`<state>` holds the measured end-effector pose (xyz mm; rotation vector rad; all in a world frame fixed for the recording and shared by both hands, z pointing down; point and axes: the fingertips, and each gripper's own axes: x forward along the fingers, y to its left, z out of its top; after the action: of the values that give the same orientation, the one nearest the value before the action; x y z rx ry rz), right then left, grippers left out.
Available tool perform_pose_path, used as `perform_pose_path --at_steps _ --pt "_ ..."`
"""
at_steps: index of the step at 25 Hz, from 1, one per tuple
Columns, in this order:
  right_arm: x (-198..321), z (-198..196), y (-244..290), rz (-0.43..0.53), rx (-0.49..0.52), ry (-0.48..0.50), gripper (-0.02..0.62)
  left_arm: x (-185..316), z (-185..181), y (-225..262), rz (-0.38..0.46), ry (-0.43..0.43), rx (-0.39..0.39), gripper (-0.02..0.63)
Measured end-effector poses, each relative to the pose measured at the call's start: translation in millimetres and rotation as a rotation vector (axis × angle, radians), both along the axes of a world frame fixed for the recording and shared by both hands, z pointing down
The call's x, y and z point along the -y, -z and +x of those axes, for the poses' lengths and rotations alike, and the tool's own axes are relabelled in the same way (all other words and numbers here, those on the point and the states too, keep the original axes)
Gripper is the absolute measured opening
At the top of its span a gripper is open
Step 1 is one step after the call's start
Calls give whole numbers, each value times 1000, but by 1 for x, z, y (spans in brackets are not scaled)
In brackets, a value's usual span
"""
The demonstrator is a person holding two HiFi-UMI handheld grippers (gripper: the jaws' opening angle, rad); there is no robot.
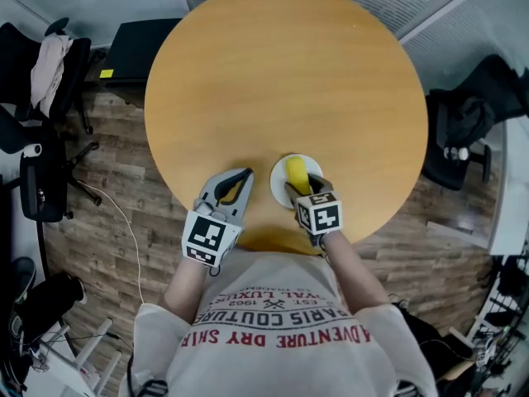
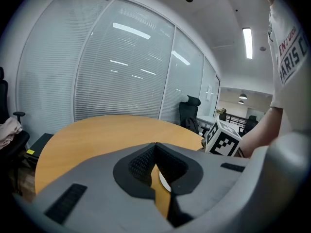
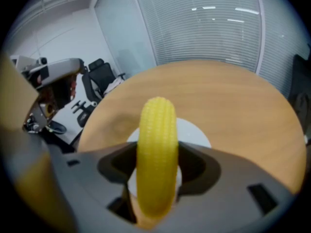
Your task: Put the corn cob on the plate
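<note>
Jaws of the right gripper [image 3: 156, 165] are clamped on the cob [image 3: 156, 140], one on each flank. The cob stands on end between them, its rounded tip uppermost in the right gripper view. Behind and below the cob lies the plate [image 3: 195, 132], white and round. In the head view the cob [image 1: 296, 172] sits over the middle of the plate [image 1: 278, 182]; whether it touches the plate cannot be told. The right gripper [image 1: 303, 186] reaches in from the near side, its marker cube [image 1: 319, 213] toward the person [image 1: 281, 337].

The left gripper [image 2: 155, 147] has its jaws together at the tips, and nothing is held between them. In the head view the left gripper [image 1: 235, 185] is just left of the plate, apart from it, over the table [image 1: 281, 73].

The table is round and wooden. Plate and both grippers are close to its near edge, and the rest of the top is bare wood. An office chair [image 1: 50, 81] stands off the left edge and another chair [image 1: 464, 131] off the right edge, both on a plank floor [image 1: 107, 230].
</note>
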<state>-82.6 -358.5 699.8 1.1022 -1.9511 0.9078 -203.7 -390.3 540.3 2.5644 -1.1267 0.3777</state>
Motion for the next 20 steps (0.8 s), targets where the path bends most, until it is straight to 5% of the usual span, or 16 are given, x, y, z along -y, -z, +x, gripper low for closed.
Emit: perform_pose_path --at_steps 20 --pt "4 -5 -2 4 -63 -85 264 5 -19 -3 -17 25 13 34"
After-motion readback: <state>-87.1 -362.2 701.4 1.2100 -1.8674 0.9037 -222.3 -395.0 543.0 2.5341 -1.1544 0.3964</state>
